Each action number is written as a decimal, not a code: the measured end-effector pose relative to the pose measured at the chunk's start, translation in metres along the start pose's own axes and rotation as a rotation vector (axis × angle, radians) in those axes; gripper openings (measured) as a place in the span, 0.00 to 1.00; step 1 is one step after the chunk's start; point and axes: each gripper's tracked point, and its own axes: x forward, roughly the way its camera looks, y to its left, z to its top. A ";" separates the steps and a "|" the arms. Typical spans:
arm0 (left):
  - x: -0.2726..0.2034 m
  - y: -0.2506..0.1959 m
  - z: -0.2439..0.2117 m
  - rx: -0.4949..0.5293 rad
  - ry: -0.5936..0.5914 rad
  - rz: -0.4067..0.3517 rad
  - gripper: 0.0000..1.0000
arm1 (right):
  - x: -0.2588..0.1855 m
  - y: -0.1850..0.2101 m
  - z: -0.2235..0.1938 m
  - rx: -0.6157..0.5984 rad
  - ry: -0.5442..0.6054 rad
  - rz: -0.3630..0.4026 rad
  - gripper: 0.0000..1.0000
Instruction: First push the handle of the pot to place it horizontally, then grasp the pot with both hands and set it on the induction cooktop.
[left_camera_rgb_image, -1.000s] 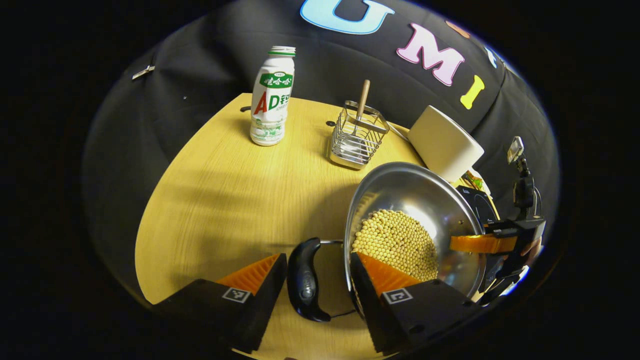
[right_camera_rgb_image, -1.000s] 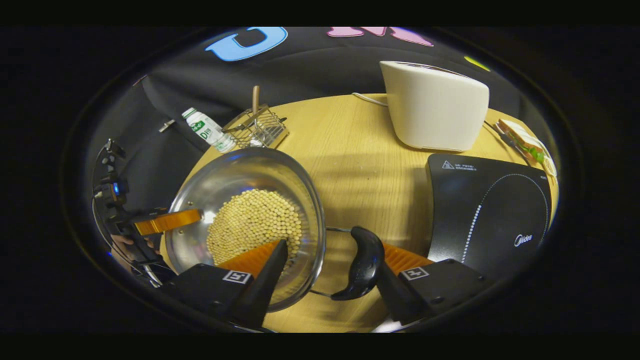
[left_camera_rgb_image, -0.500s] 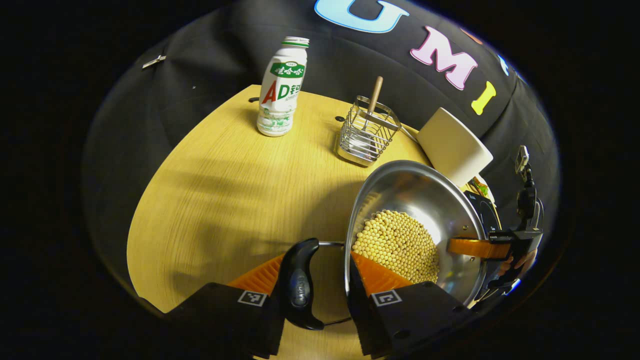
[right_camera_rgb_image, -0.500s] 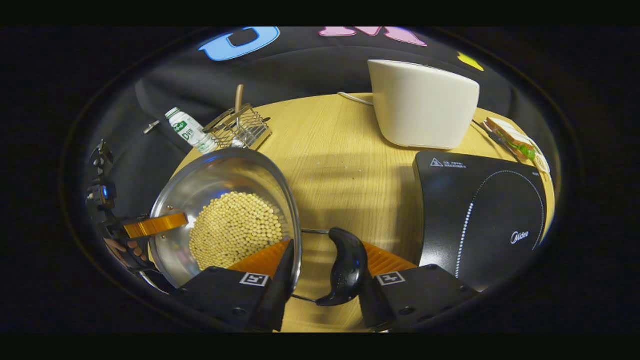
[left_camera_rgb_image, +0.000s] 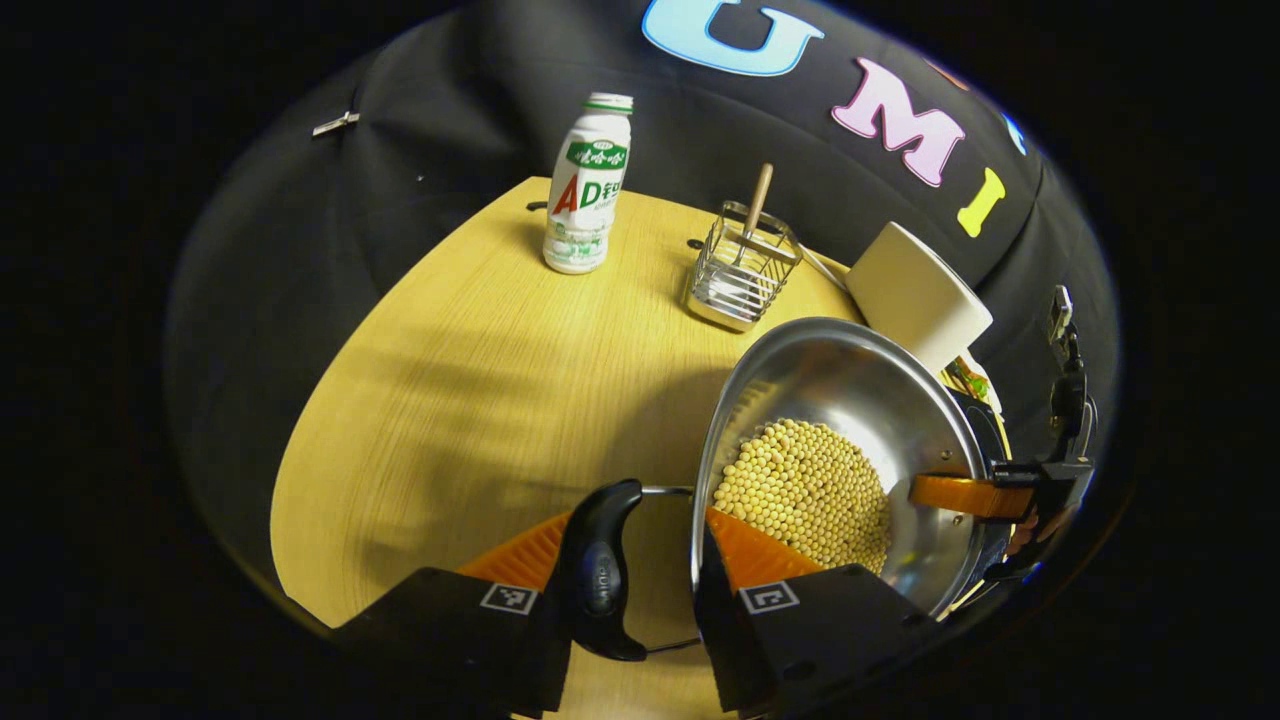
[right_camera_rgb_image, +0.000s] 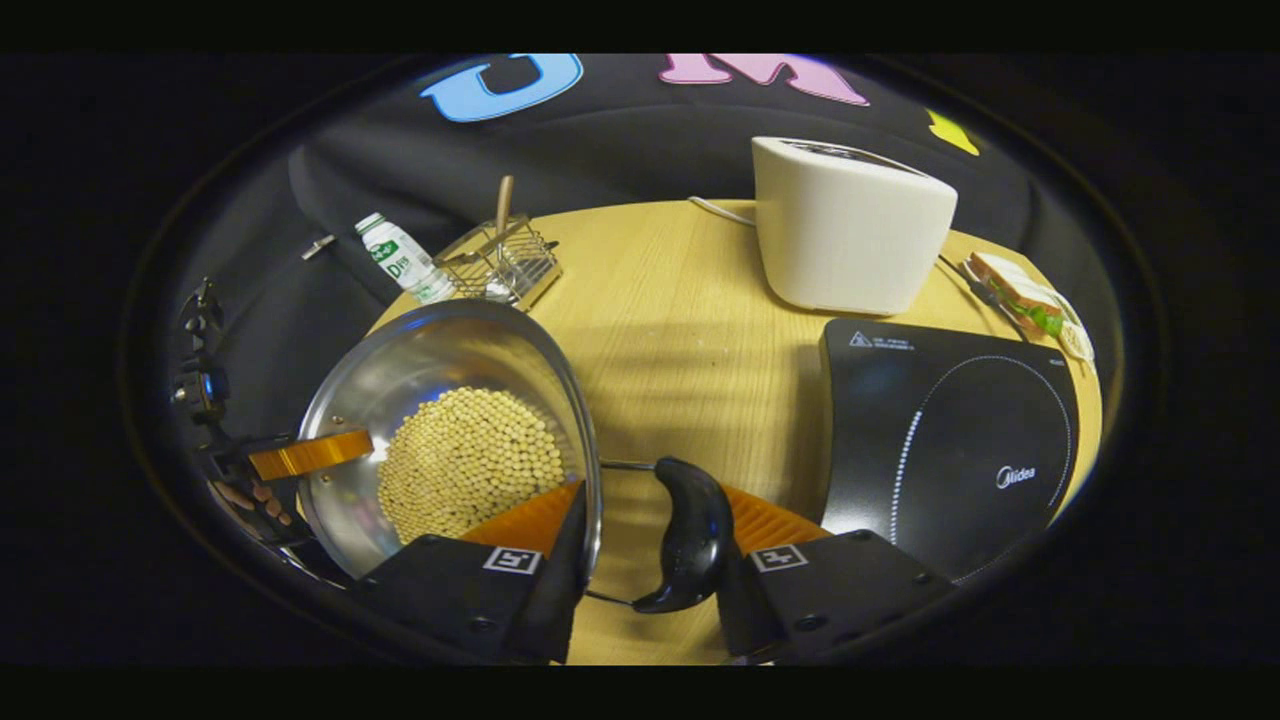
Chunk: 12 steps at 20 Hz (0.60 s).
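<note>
A steel pot (left_camera_rgb_image: 850, 380) holding soybeans (left_camera_rgb_image: 805, 490) hangs between my two grippers. My left gripper (left_camera_rgb_image: 630, 560) is shut on the pot's black handle (left_camera_rgb_image: 598, 575), one finger outside the handle and the other inside the rim. In the right gripper view, my right gripper (right_camera_rgb_image: 650, 530) is shut the same way on the opposite black handle (right_camera_rgb_image: 690, 535) of the pot (right_camera_rgb_image: 430, 360). The black induction cooktop (right_camera_rgb_image: 950, 440) lies on the table to the right of that handle. Each gripper's finger shows over the far rim in the other's view.
A white toaster-like appliance (right_camera_rgb_image: 850, 225) stands behind the cooktop, with a sandwich (right_camera_rgb_image: 1020, 295) beside it. A drink bottle (left_camera_rgb_image: 588, 190) and a wire basket (left_camera_rgb_image: 742, 265) with a wooden-handled tool stand at the back of the wooden table (left_camera_rgb_image: 480, 380).
Both grippers have closed from open onto the pot's handles. Since then the table and the things on it have drawn slightly away, as the pot rises a little.
</note>
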 end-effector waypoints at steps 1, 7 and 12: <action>-0.005 -0.005 0.001 0.002 0.000 0.004 0.59 | -0.006 -0.002 0.003 -0.002 -0.003 0.004 0.60; -0.024 -0.059 0.013 0.026 -0.028 -0.011 0.59 | -0.051 -0.042 0.016 0.021 -0.045 0.000 0.60; -0.024 -0.122 0.016 0.035 -0.031 -0.043 0.59 | -0.084 -0.097 0.026 0.043 -0.083 -0.022 0.60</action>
